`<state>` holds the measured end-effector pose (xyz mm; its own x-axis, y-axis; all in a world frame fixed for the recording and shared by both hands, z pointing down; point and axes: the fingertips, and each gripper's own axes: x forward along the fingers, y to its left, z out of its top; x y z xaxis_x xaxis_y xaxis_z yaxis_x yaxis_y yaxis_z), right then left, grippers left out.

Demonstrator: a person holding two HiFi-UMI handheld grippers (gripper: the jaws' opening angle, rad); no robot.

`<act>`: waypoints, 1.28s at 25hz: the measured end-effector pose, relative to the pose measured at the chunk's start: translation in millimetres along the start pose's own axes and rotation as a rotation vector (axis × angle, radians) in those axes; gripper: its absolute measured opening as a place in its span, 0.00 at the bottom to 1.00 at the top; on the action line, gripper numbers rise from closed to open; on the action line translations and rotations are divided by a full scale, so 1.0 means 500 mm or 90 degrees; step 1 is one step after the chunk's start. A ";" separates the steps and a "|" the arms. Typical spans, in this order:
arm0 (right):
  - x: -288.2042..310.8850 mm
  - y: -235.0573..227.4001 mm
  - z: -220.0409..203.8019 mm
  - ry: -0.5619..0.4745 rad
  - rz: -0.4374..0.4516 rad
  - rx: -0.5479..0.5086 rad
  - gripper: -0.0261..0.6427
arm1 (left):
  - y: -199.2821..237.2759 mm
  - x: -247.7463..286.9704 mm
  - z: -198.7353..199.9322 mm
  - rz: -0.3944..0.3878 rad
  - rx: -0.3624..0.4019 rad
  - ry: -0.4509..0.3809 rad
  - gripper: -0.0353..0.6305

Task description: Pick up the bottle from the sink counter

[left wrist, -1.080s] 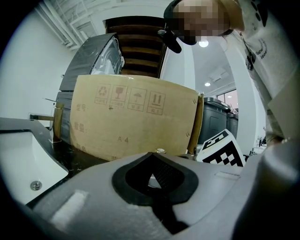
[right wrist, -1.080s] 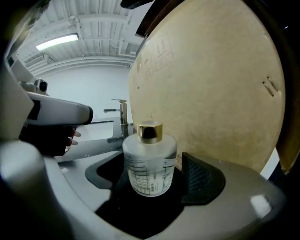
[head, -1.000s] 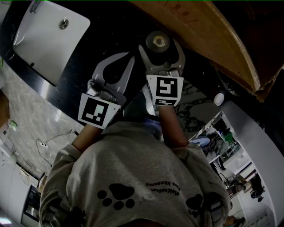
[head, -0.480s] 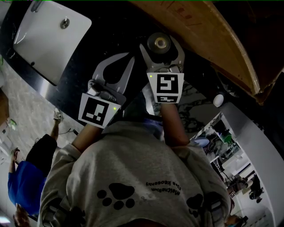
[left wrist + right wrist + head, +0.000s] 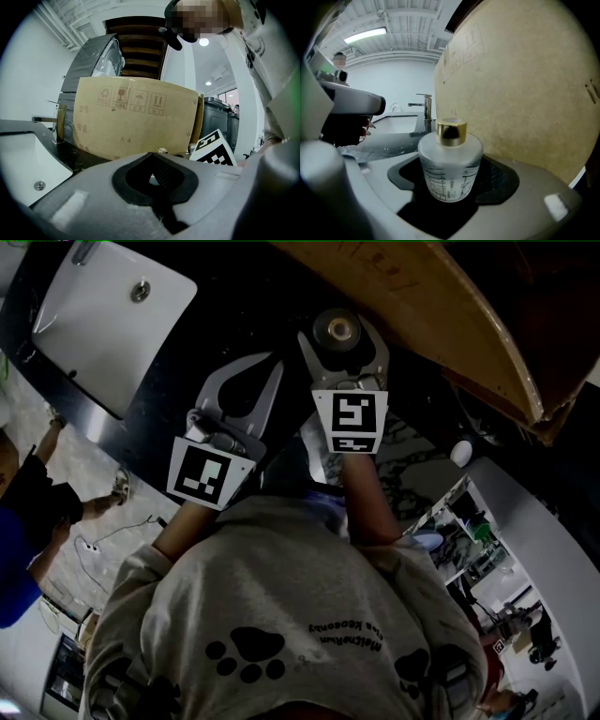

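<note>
Frosted-glass cylindrical bottle with gold metal cap (image 5: 450, 161), upright, clamped between the grey matte jaws of the right gripper (image 5: 339, 337) above the glossy black sink counter (image 5: 234, 320), beside a brown cardboard box (image 5: 525, 93). Left gripper (image 5: 151, 157): jaw tips meet, empty.

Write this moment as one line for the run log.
right gripper: jaws around bottle, contact unclear | left gripper: shut, empty | bottle: upright
</note>
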<state>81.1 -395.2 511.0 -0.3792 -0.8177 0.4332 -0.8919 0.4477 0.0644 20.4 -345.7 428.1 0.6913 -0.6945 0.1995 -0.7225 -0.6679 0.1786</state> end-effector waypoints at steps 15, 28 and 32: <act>-0.070 -0.008 0.056 -0.040 -0.039 0.004 0.53 | -0.005 -0.047 0.034 0.016 0.006 -0.028 0.05; -0.196 0.013 0.121 -0.079 -0.086 0.003 0.53 | -0.053 -0.133 0.080 0.007 0.026 -0.071 0.05; -0.237 0.029 0.144 -0.093 -0.101 0.007 0.53 | -0.062 -0.168 0.094 0.006 0.029 -0.079 0.05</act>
<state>95.2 -317.9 395.8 -0.2647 -0.9218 0.2834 -0.9455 0.3058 0.1118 -14.6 -279.1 360.5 0.6819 -0.7271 0.0798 -0.7302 -0.6701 0.1332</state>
